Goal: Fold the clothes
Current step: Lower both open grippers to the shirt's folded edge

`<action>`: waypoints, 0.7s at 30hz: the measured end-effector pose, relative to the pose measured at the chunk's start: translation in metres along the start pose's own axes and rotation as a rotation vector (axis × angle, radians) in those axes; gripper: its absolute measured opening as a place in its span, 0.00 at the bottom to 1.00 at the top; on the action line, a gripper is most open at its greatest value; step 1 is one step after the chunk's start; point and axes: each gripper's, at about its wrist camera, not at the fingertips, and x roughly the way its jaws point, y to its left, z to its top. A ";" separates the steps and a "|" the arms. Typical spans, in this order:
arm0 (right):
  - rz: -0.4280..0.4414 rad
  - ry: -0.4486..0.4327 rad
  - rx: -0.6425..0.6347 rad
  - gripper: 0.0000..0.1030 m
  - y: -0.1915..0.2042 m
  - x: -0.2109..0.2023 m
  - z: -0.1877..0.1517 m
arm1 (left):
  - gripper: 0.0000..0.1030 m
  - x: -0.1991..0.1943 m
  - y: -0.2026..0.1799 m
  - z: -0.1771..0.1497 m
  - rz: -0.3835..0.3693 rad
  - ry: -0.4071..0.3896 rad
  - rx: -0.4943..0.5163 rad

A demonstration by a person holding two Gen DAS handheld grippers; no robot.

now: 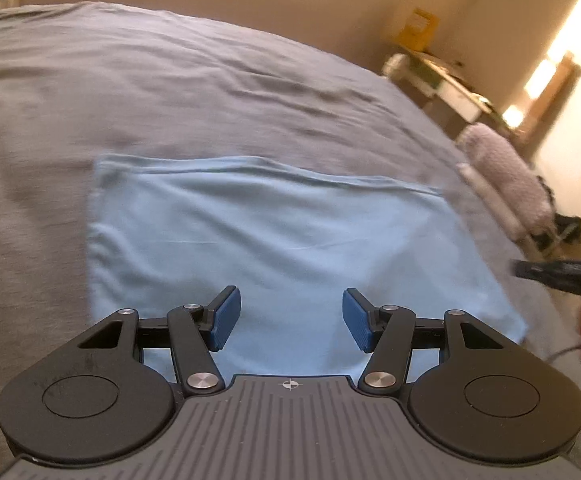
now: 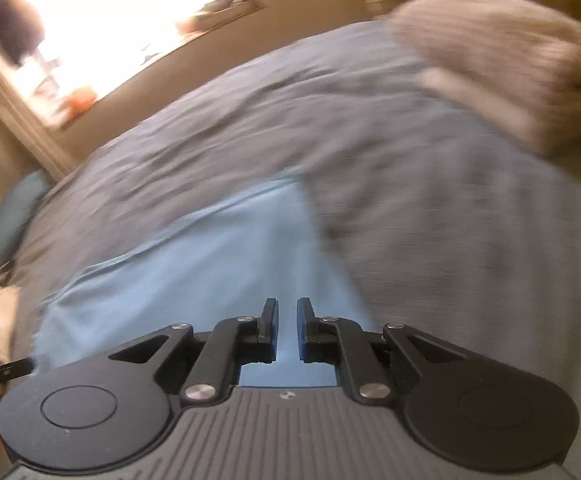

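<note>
One light blue folded garment [image 1: 274, 248], one grey bedspread [image 1: 170, 92], one rolled towel [image 1: 506, 172], two grippers.

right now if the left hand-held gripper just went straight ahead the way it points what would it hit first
Most likely the light blue cloth spread flat on the grey bedcover. The left hand-held gripper is open with nothing between its pads, angled down at it. How far away is unclear.

A bed [image 1: 210, 80] with a grey cover fills both views, its surface lightly creased. A light blue cloth [image 1: 274, 240] lies flat on it, folded to a rough rectangle, with a seam along its 12 o'clock edge. At about 2 o'clock from the cloth, near the bed's edge, rests a fuzzy grey-pink bundle [image 1: 506, 172], well apart from the cloth.
</note>
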 end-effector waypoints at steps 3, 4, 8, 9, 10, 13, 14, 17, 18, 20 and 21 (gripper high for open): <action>0.042 0.040 -0.021 0.09 0.014 0.027 0.001 | 0.53 0.016 -0.013 -0.002 0.009 -0.007 0.079; 0.049 0.049 -0.021 0.09 0.015 0.034 0.001 | 0.50 0.022 -0.015 -0.003 0.040 -0.009 0.104; 0.017 0.079 0.009 0.09 0.007 0.048 0.000 | 0.36 0.038 0.003 -0.002 0.165 -0.014 0.117; -0.002 0.085 0.018 0.09 0.004 0.047 -0.002 | 0.36 0.035 0.013 0.003 0.175 -0.030 0.083; -0.022 0.087 0.023 0.09 0.001 0.046 -0.003 | 0.36 0.032 0.024 0.007 0.184 -0.046 0.049; -0.048 0.075 0.036 0.09 -0.007 0.038 -0.005 | 0.36 0.019 0.058 0.024 0.227 -0.106 -0.069; -0.052 0.072 0.041 0.09 -0.009 0.037 -0.006 | 0.36 0.015 0.069 0.030 0.248 -0.125 -0.105; -0.062 0.065 0.033 0.09 -0.008 0.036 -0.003 | 0.36 0.006 0.089 0.043 0.313 -0.148 -0.151; -0.063 0.060 0.025 0.09 -0.006 0.036 -0.001 | 0.36 0.003 0.093 0.046 0.321 -0.154 -0.161; -0.044 0.048 -0.007 0.09 0.004 0.034 0.004 | 0.36 -0.004 0.086 0.050 0.285 -0.174 -0.148; -0.026 0.043 -0.029 0.09 0.011 0.034 0.007 | 0.36 -0.005 0.080 0.052 0.261 -0.176 -0.130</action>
